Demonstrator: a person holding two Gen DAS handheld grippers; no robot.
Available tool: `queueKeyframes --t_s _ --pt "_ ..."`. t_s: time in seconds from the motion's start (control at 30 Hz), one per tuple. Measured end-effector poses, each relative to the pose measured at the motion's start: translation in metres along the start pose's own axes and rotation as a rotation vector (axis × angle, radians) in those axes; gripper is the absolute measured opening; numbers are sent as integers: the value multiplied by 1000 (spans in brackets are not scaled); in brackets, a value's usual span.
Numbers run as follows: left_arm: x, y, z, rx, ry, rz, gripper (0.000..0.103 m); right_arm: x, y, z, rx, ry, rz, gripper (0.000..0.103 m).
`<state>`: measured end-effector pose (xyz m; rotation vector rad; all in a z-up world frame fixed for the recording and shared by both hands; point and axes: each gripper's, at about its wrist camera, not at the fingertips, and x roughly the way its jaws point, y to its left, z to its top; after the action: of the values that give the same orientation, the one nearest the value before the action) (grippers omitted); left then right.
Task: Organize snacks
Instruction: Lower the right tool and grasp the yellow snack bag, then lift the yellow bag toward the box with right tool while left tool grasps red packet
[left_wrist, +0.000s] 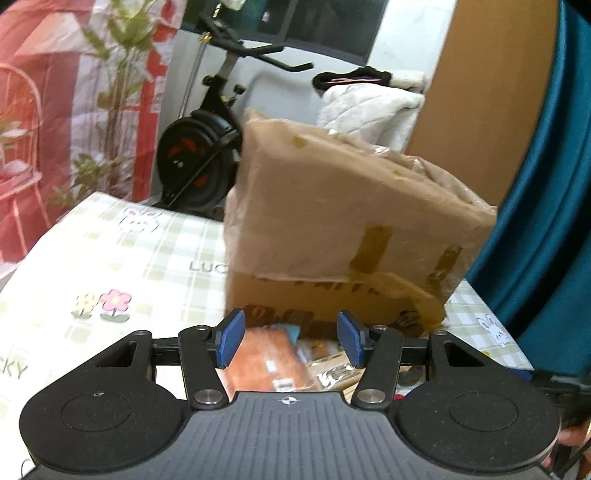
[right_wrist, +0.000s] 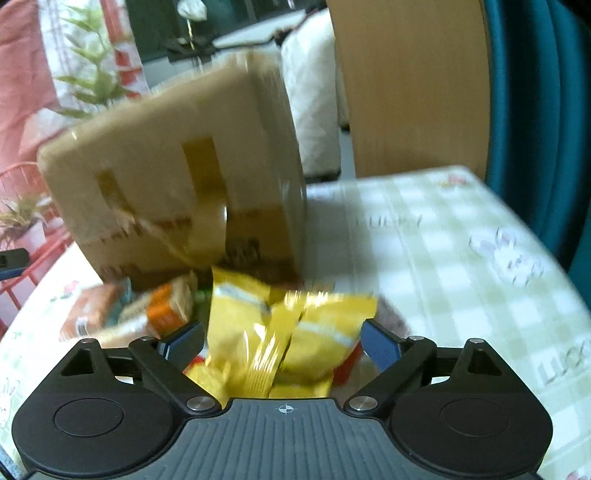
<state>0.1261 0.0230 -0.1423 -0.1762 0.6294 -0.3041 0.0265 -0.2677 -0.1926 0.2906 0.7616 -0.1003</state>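
R gripper (right_wrist: 282, 341) spread wide, crinkly yellow foil snack bag (right_wrist: 284, 332) loose btwn its blue pads. L gripper (left_wrist: 291, 338) half spread over brown snack packet (left_wrist: 266, 362), not touching. Both snacks near tan taped cardboard box (left_wrist: 332, 221) on green-check tablecloth (left_wrist: 110, 258).

exercise bike (left_wrist: 201, 147) by floral curtain (left_wrist: 74, 92) | teal curtain (left_wrist: 546, 184) | white quilt (left_wrist: 369, 110)

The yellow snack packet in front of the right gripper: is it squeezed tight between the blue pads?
No: the yellow snack packet sits between the right gripper's spread blue pads, with gaps showing.
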Motion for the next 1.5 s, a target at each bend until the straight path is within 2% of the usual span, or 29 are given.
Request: queueKeyframes --t_s 0.1,0.33,0.37,0.4,0.43,0.53,0.7,0.77,0.9,1.23,1.33,1.43,1.47,1.5 --pt "-2 4 -4 -17 10 12 58 13 3 -4 12 32 -32 92" --pt "-2 5 -20 -27 53 7 58 28 -3 -8 73 91 15 89" --pt "-2 4 -22 -29 58 1 57 27 -4 -10 84 86 39 82" --pt "-1 2 -24 -28 67 -9 57 26 -6 -10 90 84 65 71" --pt "1 0 -26 -25 76 -21 56 25 -6 -9 83 85 62 65" --pt "6 -13 -36 -4 112 -76 51 17 -4 -5 31 58 60 60" --pt "18 -49 -50 84 183 -185 50 -4 -6 3 -5 -18 57 58" --pt "27 -62 -56 131 221 -210 50 -12 -10 7 -2 -44 64 58" --pt "46 -83 -65 224 239 -228 52 -25 -18 12 14 -83 86 58" --pt "79 -94 -90 267 320 -153 52 -33 -32 9 46 -114 117 58" --pt "83 -97 -95 278 305 -148 57 -33 -34 7 51 -116 123 58" --pt "82 -104 -101 310 289 -126 57 -33 -33 5 54 -120 127 58" --pt "81 -107 -104 317 282 -115 57 -34 -33 5 54 -121 126 58" --pt "80 -108 -107 327 274 -108 47 -34 -33 5 55 -122 127 58"
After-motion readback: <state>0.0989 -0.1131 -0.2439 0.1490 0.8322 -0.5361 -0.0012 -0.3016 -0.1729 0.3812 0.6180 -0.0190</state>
